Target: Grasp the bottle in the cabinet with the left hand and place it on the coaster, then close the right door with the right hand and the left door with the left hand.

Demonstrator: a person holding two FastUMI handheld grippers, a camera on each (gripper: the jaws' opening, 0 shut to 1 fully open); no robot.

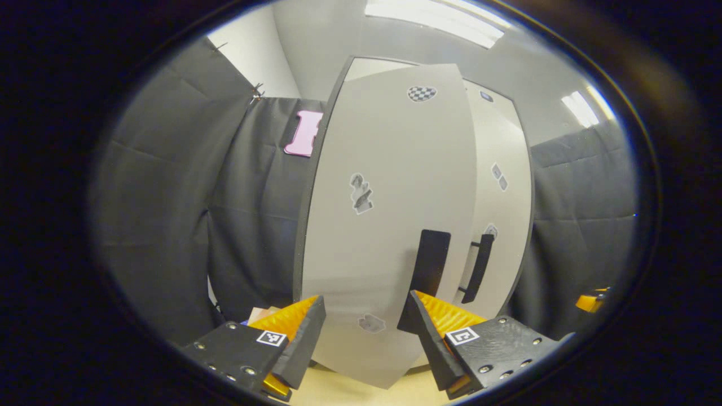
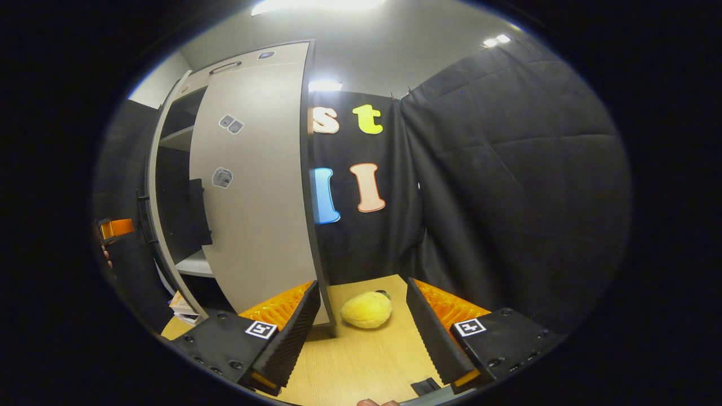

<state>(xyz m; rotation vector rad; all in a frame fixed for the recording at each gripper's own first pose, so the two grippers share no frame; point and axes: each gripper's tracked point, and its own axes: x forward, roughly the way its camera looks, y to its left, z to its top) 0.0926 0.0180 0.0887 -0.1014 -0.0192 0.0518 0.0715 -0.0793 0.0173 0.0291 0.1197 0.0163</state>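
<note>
Black screwed claw (image 1: 365, 332) mounts (square tag each).

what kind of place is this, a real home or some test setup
Most likely a staged recording booth, not a home: black cloth walls hang around a lone pale cabinet with printed marker stickers, standing on a wooden tabletop with a yellow plush toy.

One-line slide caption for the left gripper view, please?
Open left tool faces the cabinet's nearly closed left door, its black handle just ahead.
</note>
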